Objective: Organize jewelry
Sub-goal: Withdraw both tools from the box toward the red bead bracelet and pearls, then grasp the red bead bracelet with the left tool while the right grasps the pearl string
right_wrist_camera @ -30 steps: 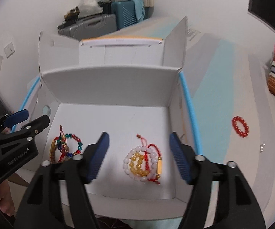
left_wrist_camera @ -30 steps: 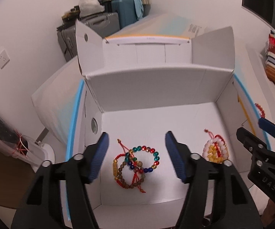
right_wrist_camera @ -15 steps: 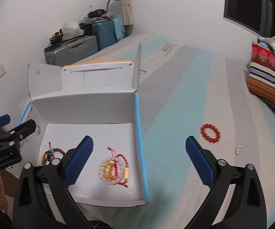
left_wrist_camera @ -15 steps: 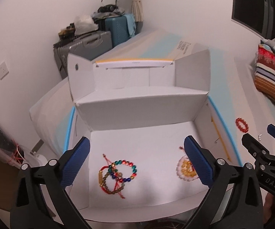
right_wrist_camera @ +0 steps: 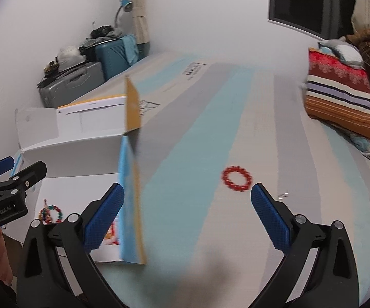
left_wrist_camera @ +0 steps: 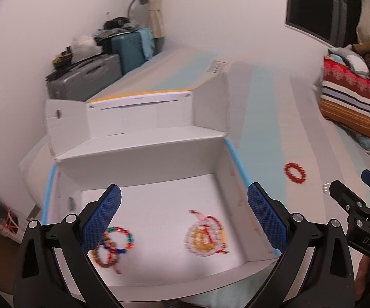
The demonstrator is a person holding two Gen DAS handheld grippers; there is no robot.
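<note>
Your left gripper (left_wrist_camera: 183, 217), jaws wide and empty, is showing both bracelet piles in the white box (left_wrist_camera: 138, 159), while your wide, empty right gripper (right_wrist_camera: 187, 217) is framing the red bead bracelet (right_wrist_camera: 237, 179) on the bedspread (right_wrist_camera: 313, 205).

"GenRobot.AI" marks the left hand-held gripper (right_wrist_camera: 13, 179).

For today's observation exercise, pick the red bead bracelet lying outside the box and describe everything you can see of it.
The red bead bracelet is a closed ring of small, round, glossy red beads, with no charm or clasp visible. It lies flat on the striped bed cover, on a pale band beside a light blue one, apart from the white box. Nothing touches it; it lies ahead of the open right gripper.
</note>
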